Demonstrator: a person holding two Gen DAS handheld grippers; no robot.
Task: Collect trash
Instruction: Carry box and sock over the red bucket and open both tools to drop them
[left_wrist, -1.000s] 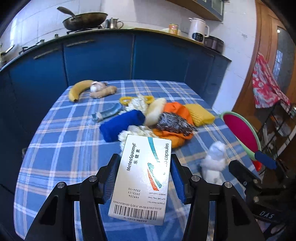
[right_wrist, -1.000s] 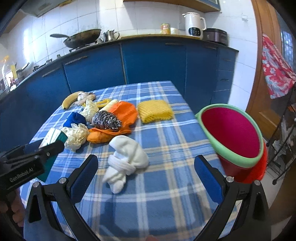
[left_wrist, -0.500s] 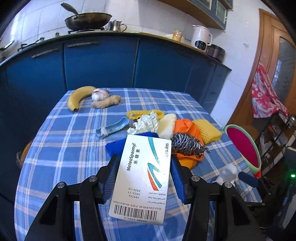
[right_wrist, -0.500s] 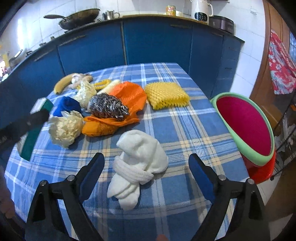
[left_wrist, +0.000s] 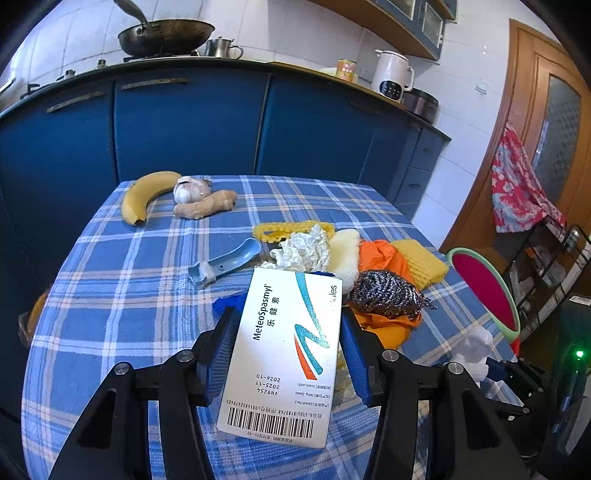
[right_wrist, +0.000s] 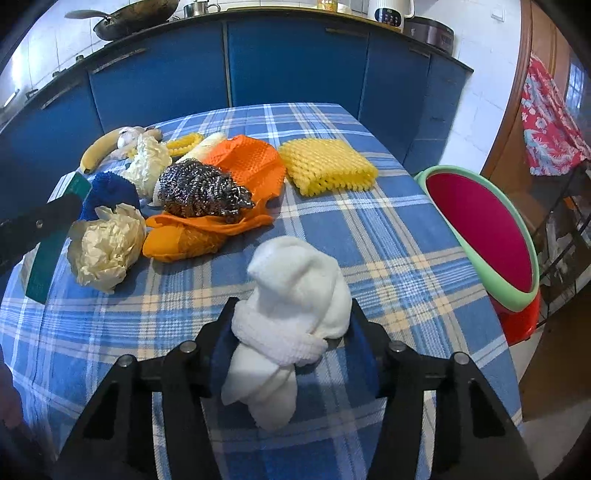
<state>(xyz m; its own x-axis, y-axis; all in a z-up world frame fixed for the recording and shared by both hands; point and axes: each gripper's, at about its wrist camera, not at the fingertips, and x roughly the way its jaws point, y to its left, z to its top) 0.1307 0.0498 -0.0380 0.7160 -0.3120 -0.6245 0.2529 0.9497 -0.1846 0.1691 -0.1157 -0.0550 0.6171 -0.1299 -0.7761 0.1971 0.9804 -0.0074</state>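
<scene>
Checked blue tablecloth (right_wrist: 373, 236) lies bare at centre right, up to the edge where the green-rimmed red bin (right_wrist: 484, 229) stands open, nothing visible inside. Right gripper (right_wrist: 291, 332) has just been closing, jaws around the white sock (right_wrist: 295, 288). Left gripper (left_wrist: 284, 354) clamps the medicine box (left_wrist: 284, 350) at lower centre.

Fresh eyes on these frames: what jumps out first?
The white medicine box clamped upright in the left gripper fills the near centre of its view. In the right wrist view, the right gripper has just been closing around a white sock bundle on the plaid tablecloth. Behind it sits a bright heap with an orange glove under a steel scourer, and a red bin at the table's right edge.
</scene>
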